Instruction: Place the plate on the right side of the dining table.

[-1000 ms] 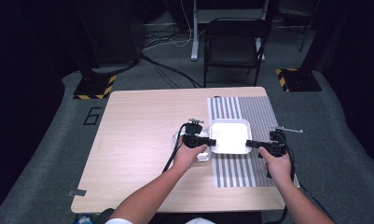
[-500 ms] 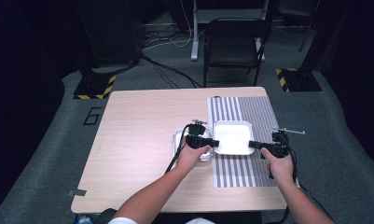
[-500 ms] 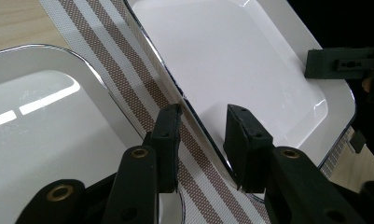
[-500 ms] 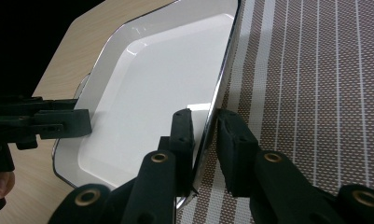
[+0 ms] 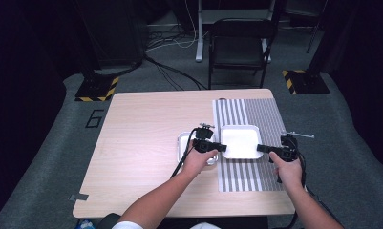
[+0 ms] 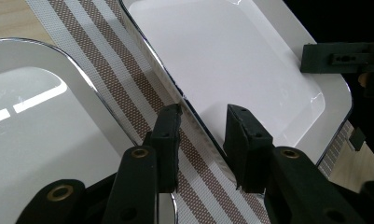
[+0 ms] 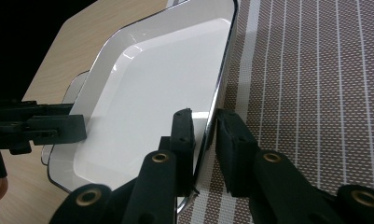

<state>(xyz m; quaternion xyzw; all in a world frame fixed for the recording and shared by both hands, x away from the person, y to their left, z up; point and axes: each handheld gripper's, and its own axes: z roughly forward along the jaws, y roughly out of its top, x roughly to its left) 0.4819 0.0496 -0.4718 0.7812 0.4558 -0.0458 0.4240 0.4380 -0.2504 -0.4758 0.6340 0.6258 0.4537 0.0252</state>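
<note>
We found the room dim, with grey carpet (image 5: 50,191) underfoot. A light wooden worktop (image 5: 141,124) stood at centre. Beyond it we noted a black folding chair (image 5: 240,47), cables (image 5: 172,71) trailing over the floor, and two stand bases edged in yellow-and-black hazard tape (image 5: 96,89) (image 5: 304,81). The surroundings were dark.

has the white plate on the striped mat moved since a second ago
No. In the high view the white plate sits at the same spot on the striped mat, with the second plate beside it on the wood, as before.
</note>
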